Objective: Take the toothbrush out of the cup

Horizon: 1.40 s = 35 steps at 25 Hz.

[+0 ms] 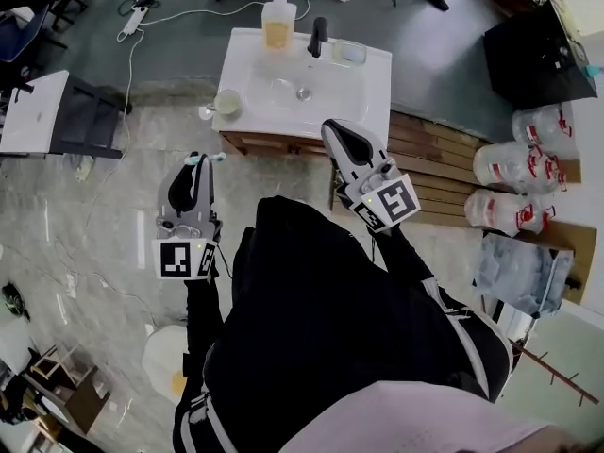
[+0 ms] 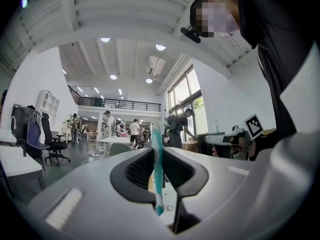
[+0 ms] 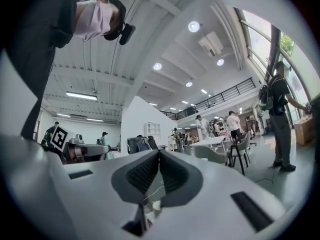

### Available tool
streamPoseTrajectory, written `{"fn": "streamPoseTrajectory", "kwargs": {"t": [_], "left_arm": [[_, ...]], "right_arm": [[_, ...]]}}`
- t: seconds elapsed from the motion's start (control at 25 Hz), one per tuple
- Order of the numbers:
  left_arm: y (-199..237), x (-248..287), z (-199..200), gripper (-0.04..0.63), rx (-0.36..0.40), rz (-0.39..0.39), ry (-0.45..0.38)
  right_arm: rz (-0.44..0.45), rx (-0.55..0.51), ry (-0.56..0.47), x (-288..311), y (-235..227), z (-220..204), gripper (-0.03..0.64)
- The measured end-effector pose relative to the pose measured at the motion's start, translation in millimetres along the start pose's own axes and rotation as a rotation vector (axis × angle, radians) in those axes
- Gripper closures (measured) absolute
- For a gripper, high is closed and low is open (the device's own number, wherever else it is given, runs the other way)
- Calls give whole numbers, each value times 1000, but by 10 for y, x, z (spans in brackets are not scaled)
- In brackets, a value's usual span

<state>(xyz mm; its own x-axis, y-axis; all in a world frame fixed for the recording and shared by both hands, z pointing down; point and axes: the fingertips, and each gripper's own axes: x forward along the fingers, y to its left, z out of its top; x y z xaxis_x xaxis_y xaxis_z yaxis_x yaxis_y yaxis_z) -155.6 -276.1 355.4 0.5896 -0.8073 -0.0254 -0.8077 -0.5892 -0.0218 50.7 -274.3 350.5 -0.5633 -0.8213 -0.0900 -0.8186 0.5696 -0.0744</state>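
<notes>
In the head view my left gripper (image 1: 195,161) is held up in front of the sink cabinet, shut on a teal and white toothbrush (image 1: 209,158) whose end pokes out to the right of the tips. The left gripper view shows the toothbrush (image 2: 157,184) standing upright, clamped between the dark pads. The pale cup (image 1: 227,103) sits on the left end of the white sink counter (image 1: 377,74), apart from the brush and beyond it. My right gripper (image 1: 342,138) hovers at the counter's front edge, shut, with nothing between its pads (image 3: 145,171).
On the counter stand a soap bottle (image 1: 278,22), a black faucet (image 1: 318,36) and a small dish (image 1: 348,52). A wooden pallet (image 1: 444,173) and plastic jugs (image 1: 514,163) lie to the right. A desk (image 1: 33,111) and floor cables (image 1: 142,17) are at left.
</notes>
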Motion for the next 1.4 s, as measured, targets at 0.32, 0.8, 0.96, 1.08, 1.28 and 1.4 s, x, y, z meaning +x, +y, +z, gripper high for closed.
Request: {"fn": "streamPoseTrajectory", "kwargs": {"t": [0.32, 0.8, 0.96, 1.08, 1.28, 1.4], "left_arm": [[-141, -139, 81, 537, 14, -17, -1], [-140, -187, 89, 537, 20, -41, -9], [-136, -180, 95, 537, 4, -44, -19], [-155, -166, 96, 537, 11, -48, -18], [-155, -175, 66, 537, 15, -50, -16], [-158, -178, 45, 537, 18, -49, -10]], "right_arm": [[-27, -16, -23, -113, 78, 135, 615], [-23, -50, -14, -105, 235, 162, 617], [-17, -50, -14, -94, 268, 156, 618], [-19, -52, -12, -113, 266, 156, 618], [-22, -53, -7, -135, 263, 129, 617], [-23, -54, -6, -140, 256, 130, 617]]}}
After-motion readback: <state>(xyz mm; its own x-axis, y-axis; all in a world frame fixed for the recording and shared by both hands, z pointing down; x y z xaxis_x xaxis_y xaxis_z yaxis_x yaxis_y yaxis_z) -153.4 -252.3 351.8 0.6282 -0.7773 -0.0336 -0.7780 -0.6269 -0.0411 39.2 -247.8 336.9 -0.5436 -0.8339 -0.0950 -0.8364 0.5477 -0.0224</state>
